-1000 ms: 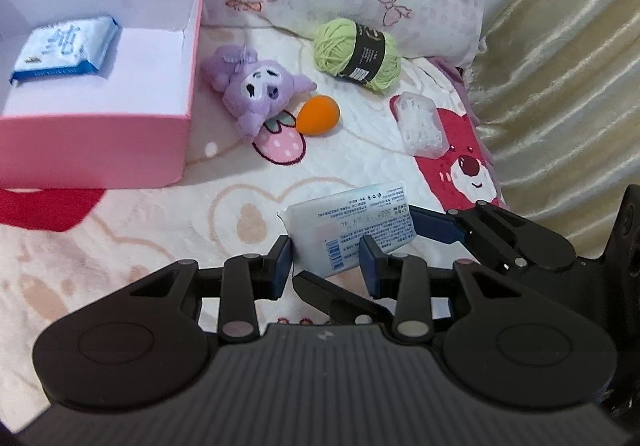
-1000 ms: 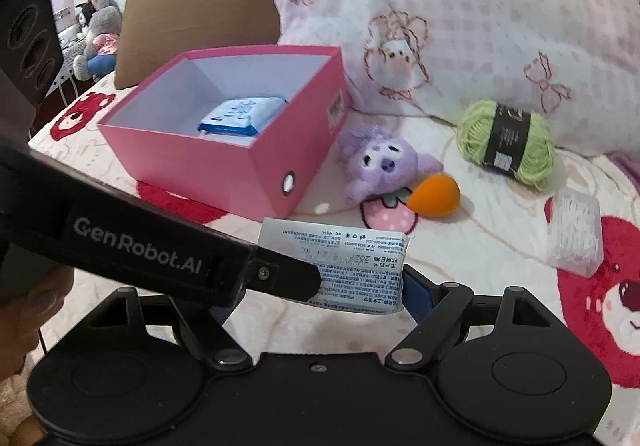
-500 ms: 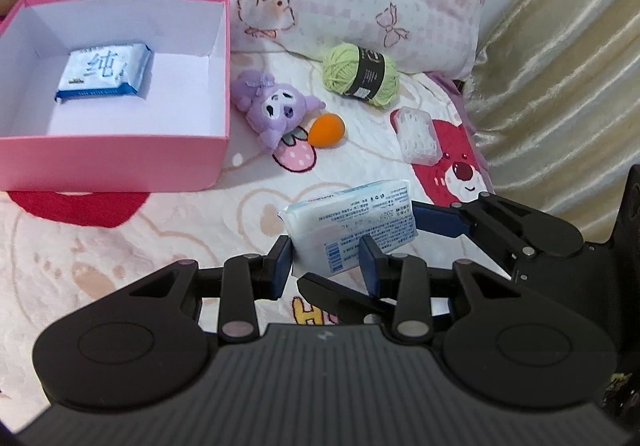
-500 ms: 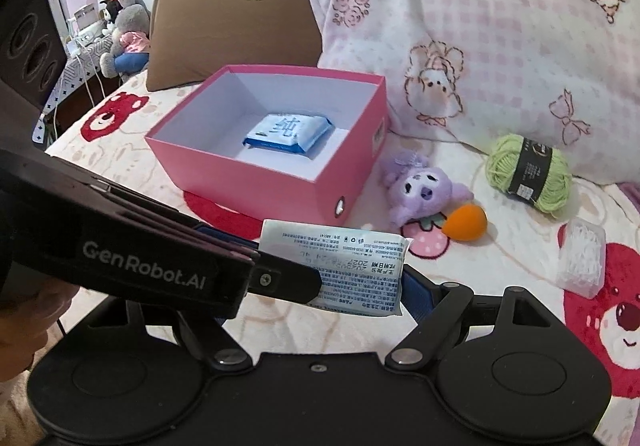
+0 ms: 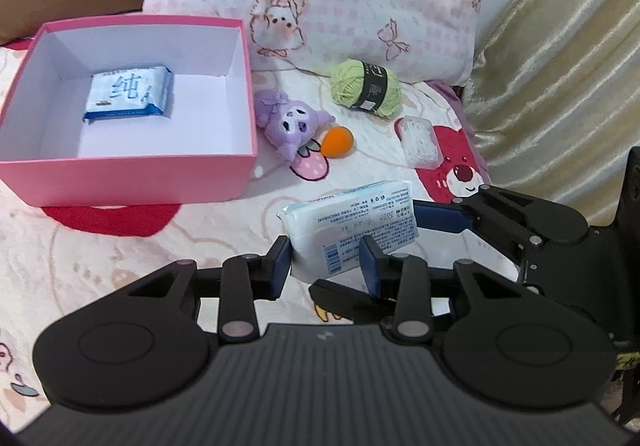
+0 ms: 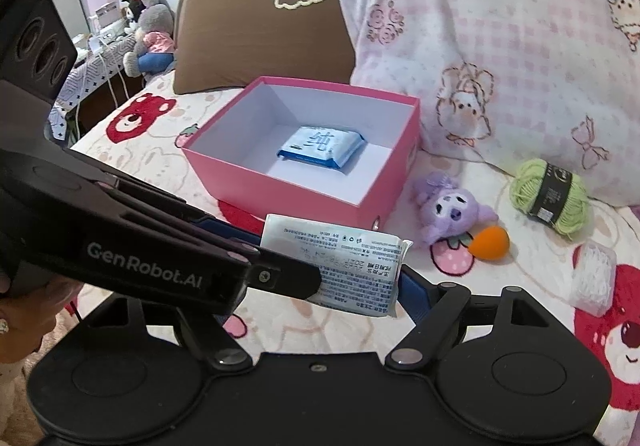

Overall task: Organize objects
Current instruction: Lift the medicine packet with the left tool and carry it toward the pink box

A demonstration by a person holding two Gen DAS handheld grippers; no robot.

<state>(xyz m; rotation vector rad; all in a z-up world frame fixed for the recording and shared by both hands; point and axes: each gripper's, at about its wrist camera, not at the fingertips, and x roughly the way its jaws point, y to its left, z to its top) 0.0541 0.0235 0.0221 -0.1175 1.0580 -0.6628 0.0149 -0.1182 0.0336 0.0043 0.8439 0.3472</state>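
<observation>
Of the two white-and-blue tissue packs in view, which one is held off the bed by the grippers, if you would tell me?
The white-and-blue tissue pack showing its printed back, clamped in the left gripper, with the right gripper around it. The other tissue pack lies inside the pink cardboard box.

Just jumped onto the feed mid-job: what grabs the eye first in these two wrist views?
The white tissue pack held up in the foreground, with the left gripper shut on its near end and the right gripper closing across it from the side. Behind it to the left sits the open pink box on the bed, one blue-and-white pack already inside. Beside the box lie a purple plush toy, an orange sponge and green yarn.
</observation>
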